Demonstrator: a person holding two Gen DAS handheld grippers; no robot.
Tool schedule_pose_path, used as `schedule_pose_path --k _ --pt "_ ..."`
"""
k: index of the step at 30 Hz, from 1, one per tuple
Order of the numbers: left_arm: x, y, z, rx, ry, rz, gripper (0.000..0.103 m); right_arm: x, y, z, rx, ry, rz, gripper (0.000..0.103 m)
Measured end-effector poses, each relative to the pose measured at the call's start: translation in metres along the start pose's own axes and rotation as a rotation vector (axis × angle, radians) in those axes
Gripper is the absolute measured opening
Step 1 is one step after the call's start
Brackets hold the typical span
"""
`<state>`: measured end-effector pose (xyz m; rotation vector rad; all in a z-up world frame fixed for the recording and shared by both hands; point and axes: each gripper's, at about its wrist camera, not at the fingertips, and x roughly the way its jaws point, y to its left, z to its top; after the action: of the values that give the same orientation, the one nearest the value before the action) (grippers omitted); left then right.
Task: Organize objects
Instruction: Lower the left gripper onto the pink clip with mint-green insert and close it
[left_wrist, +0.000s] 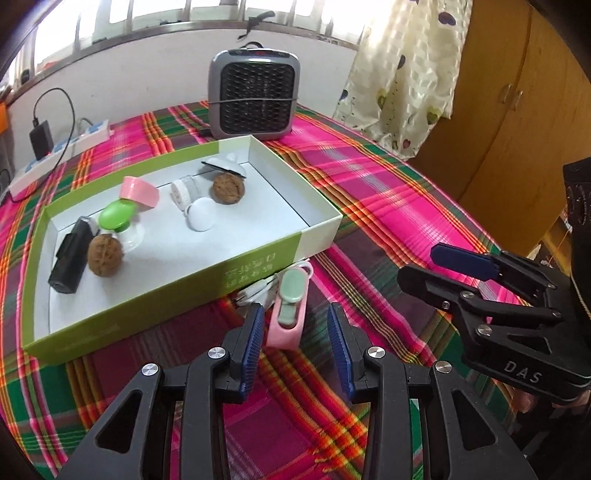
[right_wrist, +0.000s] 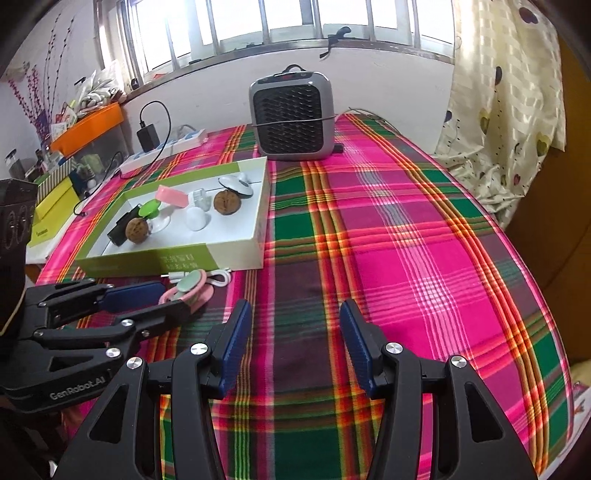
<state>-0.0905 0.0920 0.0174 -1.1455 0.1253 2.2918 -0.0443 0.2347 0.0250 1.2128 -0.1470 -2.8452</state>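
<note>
1. A shallow green-and-white box (left_wrist: 258, 269) lies on the plaid cloth (right_wrist: 406, 240). Its near wall runs across just beyond the left gripper (left_wrist: 295, 325), and a heater (left_wrist: 254, 99) stands just past its far corner.
2. To the right of the box the cloth lies bare out to the table's right edge by the curtain (right_wrist: 509, 110); the right gripper (right_wrist: 295, 325) hangs over that stretch, jaws parted with only cloth between them.
3. Left of the box, a power strip (left_wrist: 59, 155) with a black charger (left_wrist: 40, 138) plugged in sits near the wall.
4. The pink clip (left_wrist: 290, 310), with a pale green pad on top, lies on the cloth just outside the box's near wall, beside a coiled white cable (left_wrist: 258, 290).
5. The left gripper's jaws stand apart, one on either side of the clip's near end; the left pad looks close to it, but contact cannot be told.
6. In the box: two walnuts (left_wrist: 104, 254), a black device (left_wrist: 70, 258), a green-capped piece (left_wrist: 117, 216), a pink block (left_wrist: 140, 192), a white knob (left_wrist: 201, 213), a small ribbed jar (left_wrist: 183, 192) and a white dish (left_wrist: 225, 168) at the back.
7. From the right wrist, the left gripper's finger covers part of the clip and the cable is only partly seen.
8. The print on the box's wall is too small to read.
</note>
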Motion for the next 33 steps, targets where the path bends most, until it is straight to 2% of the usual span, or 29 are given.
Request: schedule_pose_path --k 11,15,20,27,33 --pt "0.011 -0.011 0.003 0.023 0.021 0.063 0.033 0.001 -0.011 -0.002 0.013 0.008 0.004 0.051" --pt "0.012 -0.014 0.0 0.035 0.026 0.095 0.02 0.001 -0.008 -0.002 0.008 0.011 0.01 0.051" --pt "0.011 -0.012 0.0 0.026 0.025 0.1 0.016 0.003 -0.005 -0.003 0.004 0.016 0.014 0.051" --pt "0.003 -0.008 -0.009 0.005 0.018 0.105 0.016 0.005 0.001 -0.001 -0.016 0.02 0.036 0.051" --pt "-0.013 0.007 -0.02 -0.034 0.005 0.129 0.015 0.018 0.008 0.003 -0.023 0.04 0.11 0.051"
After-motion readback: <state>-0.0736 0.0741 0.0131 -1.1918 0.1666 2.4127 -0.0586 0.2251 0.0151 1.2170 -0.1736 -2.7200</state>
